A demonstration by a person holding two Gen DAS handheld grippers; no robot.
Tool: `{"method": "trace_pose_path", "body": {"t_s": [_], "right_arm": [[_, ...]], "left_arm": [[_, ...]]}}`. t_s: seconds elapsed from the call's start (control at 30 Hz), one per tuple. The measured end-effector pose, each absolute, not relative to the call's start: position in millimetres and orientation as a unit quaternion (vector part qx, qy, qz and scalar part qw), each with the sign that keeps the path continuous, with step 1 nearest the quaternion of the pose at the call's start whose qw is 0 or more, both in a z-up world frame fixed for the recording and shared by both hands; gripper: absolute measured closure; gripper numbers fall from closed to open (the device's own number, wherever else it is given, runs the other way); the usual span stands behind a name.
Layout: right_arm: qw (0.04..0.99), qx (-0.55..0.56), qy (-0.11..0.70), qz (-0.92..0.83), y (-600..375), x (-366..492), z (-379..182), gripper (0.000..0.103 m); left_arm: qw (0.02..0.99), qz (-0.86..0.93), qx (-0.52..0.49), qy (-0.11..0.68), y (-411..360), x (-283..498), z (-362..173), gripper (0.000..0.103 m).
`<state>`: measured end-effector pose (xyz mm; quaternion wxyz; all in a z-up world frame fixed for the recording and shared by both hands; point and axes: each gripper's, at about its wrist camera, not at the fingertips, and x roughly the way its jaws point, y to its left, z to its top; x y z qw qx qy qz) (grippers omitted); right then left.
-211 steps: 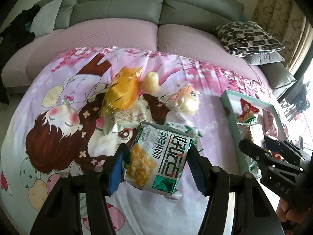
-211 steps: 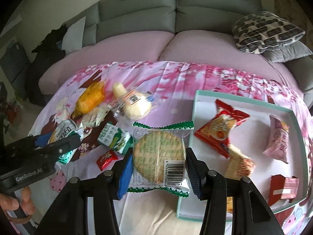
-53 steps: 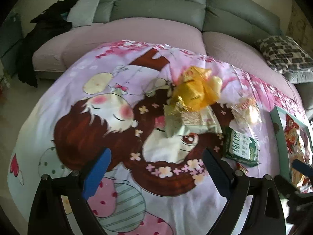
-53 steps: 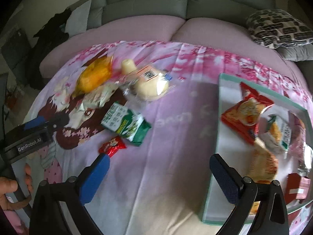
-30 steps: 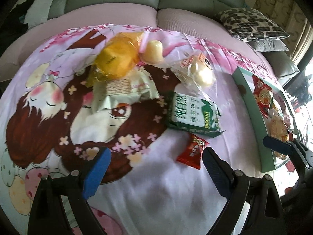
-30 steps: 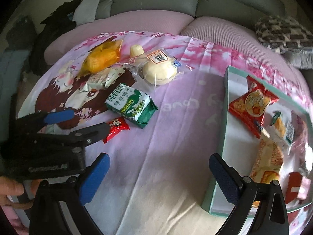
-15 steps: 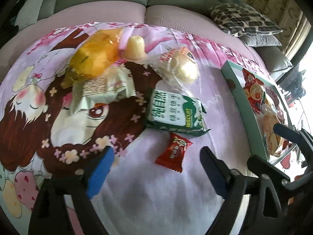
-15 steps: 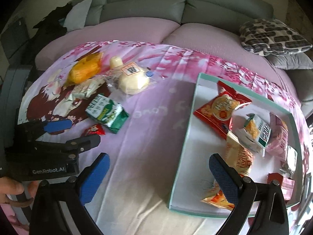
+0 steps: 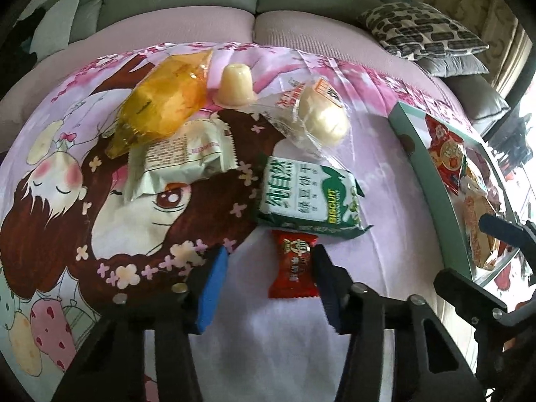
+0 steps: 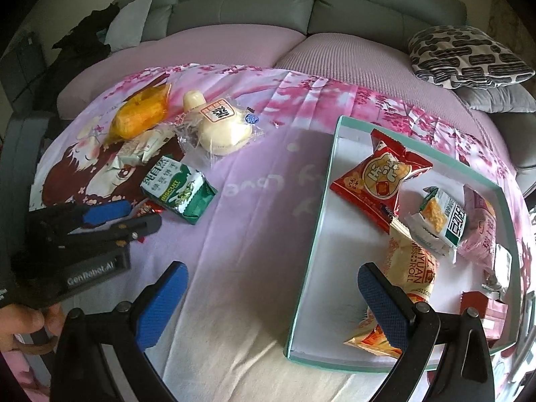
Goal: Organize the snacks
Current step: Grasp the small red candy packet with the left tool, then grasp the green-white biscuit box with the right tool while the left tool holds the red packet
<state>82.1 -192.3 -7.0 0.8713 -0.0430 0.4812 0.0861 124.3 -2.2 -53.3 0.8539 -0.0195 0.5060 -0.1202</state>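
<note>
The left gripper (image 9: 268, 284) is closing its blue pads around a small red candy packet (image 9: 294, 266) that lies flat on the printed cloth (image 9: 67, 184); the right pad sits against the packet's edge, while the left pad stands clear of it, so the packet is not yet pinched. At twelve o'clock from the candy, just touching its top, lies a green biscuit pack (image 9: 310, 197). Farther out at eleven o'clock lie a pale wrapped bar (image 9: 182, 157) and a yellow bag (image 9: 164, 100); at twelve, a jelly cup (image 9: 234, 83) and a wrapped white bun (image 9: 321, 114).

The right gripper (image 10: 268, 301) hangs released, jaws wide, holding nothing, straddling the left rim of the teal tray (image 10: 311, 234). The tray holds several snack packets, a red one (image 10: 378, 177) at one o'clock.
</note>
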Motion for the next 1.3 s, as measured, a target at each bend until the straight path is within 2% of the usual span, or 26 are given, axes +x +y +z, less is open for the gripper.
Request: {"method": "trace_pose_path", "body": {"t_s": [0.4,0.73,1.3], "right_arm": [[0.870,-0.055,0.481,0.095,-181,85,-7,0.000],[0.871,-0.069,0.470,0.123,-154,96,-6,0.001],[0.860,-0.078,0.475,0.168,-115,138,-41,0.002]], "left_arm": [[0.859,-0.107,-0.045,0.499,14,125,-54,0.080],[0.864,-0.081,-0.054,0.494,28,124,-52,0.081],[0.877,0.004,-0.084,0.474,76,122,-45,0.081]]}}
